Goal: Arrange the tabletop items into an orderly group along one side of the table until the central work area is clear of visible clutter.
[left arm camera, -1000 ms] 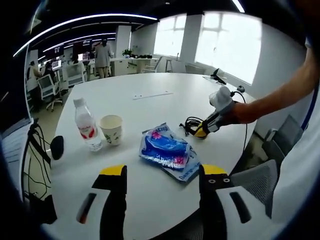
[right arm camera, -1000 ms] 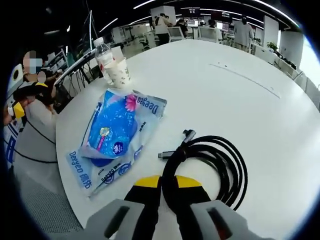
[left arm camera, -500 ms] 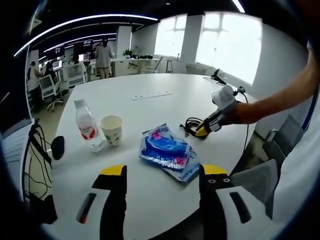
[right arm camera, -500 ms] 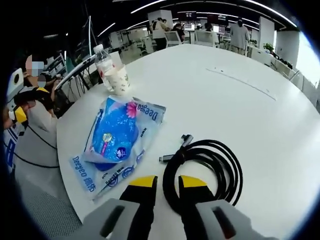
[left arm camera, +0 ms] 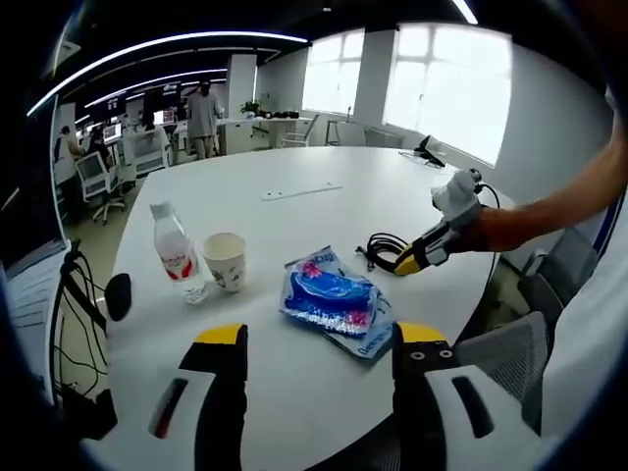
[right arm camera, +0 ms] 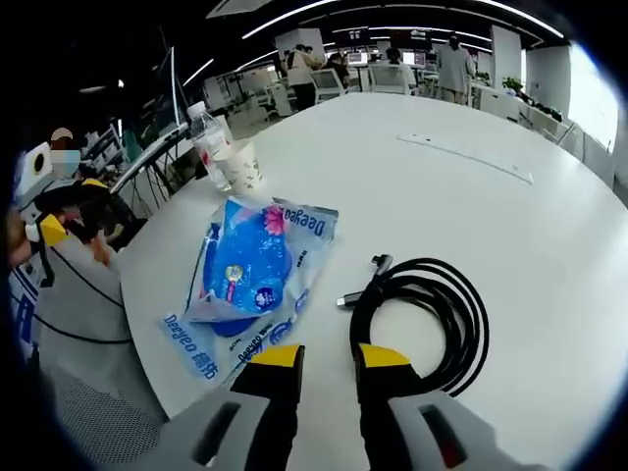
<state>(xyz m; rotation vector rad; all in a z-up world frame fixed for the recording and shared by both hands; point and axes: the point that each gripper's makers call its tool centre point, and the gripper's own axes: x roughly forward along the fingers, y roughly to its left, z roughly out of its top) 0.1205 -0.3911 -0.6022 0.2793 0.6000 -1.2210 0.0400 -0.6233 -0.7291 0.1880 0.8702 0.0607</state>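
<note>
On the white round table [left arm camera: 324, 167] stand a clear water bottle [left arm camera: 175, 250] and a paper cup [left arm camera: 226, 261], side by side. A blue plastic packet [left arm camera: 329, 294] lies flat to their right, and a coiled black cable [left arm camera: 379, 247] beyond it. My left gripper [left arm camera: 321, 339] hangs open over the near table edge, short of the packet. In the right gripper view my right gripper [right arm camera: 330, 358] is open just behind the cable [right arm camera: 432, 314], whose near loop lies by the right jaw tip. The packet [right arm camera: 245, 270], cup [right arm camera: 240, 165] and bottle [right arm camera: 208, 132] lie to its left.
A thin white strip [left arm camera: 299, 188] lies further in on the table. Grey chairs [left arm camera: 510, 343] stand at the table edge on the right. Black cables and a stand [left arm camera: 88, 304] hang off the left edge. Desks and people fill the office behind.
My right gripper's jaws have spread apart and drawn back a little from the cable loop that lay between them. The left gripper has stayed open and barely shifted.
</note>
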